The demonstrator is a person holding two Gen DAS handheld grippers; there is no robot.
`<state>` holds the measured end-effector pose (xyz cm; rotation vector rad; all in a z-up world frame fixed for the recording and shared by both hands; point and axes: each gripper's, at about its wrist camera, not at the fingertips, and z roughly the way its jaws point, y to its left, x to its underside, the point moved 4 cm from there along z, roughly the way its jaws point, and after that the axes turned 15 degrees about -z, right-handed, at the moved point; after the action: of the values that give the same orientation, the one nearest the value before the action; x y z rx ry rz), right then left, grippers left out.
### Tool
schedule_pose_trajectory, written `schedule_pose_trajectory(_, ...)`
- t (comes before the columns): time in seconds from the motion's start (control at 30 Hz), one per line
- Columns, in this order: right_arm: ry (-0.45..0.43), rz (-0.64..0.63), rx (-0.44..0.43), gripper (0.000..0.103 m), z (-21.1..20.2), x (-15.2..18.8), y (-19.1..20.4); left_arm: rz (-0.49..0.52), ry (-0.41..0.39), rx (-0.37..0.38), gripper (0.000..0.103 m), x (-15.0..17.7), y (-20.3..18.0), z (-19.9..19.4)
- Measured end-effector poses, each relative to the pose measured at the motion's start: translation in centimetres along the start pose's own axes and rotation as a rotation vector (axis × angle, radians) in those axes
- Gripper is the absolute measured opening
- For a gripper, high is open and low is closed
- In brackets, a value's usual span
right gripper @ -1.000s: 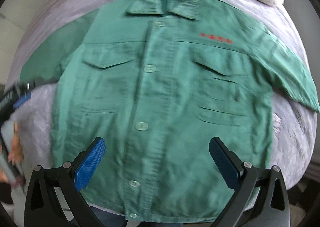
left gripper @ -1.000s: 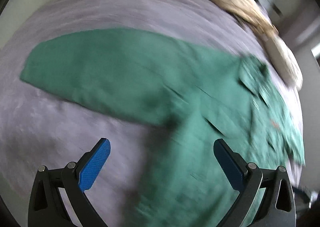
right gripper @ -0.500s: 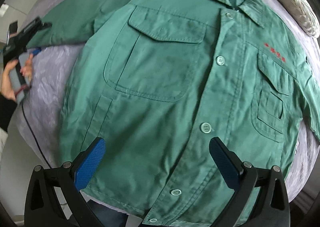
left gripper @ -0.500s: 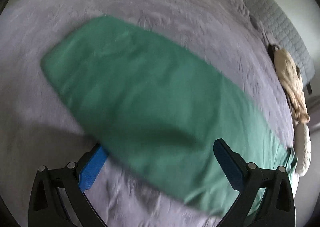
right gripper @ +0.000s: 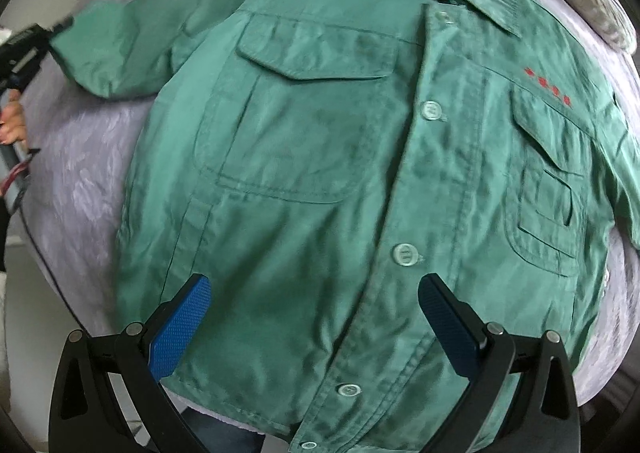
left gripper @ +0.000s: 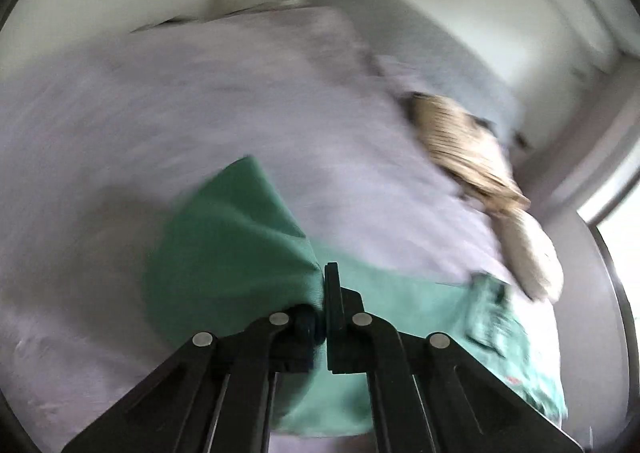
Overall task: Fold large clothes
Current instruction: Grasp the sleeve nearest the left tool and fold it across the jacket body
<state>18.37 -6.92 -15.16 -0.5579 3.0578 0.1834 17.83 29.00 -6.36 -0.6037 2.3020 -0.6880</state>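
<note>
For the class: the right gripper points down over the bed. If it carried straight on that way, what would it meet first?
Most likely the green shirt: the open right gripper hangs over its lower front, beside the button placket. Nothing shows between them, though depth is unclear.

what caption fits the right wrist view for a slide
Open right claw above a buttoned green shirt spread flat on a bed.

Green shirt [right gripper: 320, 181] with red marks, lilac bedspread [left gripper: 200, 113], seemingly beige-striped pillow [left gripper: 460, 145].
</note>
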Motion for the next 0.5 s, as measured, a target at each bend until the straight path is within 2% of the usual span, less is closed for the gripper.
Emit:
schedule_pose_trajectory(0.1,-0.033,0.057,-0.009,0.103,-1.2,0.7,-2.1,0.146,0.07,0.122,0.004,2.6,-8.6,1.5)
schedule_pose_trajectory(0.17,-0.053,0.1,-0.011,0.103,-1.9,1.2,-3.8,0.245,0.117,0.165,0.004,4.8,-13.6,3.1)
schedule_pose_trajectory(0.27,-0.085,0.186,-0.004,0.103,-2.9,2.6,-7.3,0.411,0.213,0.186,0.004,11.0,-20.6,6.4)
schedule_pose_trajectory(0.3,-0.093,0.217,0.0,0.103,-3.1,3.2,-8.5,0.443,0.243,0.183,0.004,12.9,-22.0,7.5)
schedule_pose_trajectory(0.37,-0.105,0.28,0.003,0.103,-3.3,4.4,-11.0,0.526,0.298,0.124,0.004,17.3,-24.0,10.4)
schedule_pose_trajectory(0.5,-0.102,0.393,0.007,0.103,-2.0,7.6,-15.1,0.666,0.4,-0.039,0.007,24.2,-24.6,16.0)
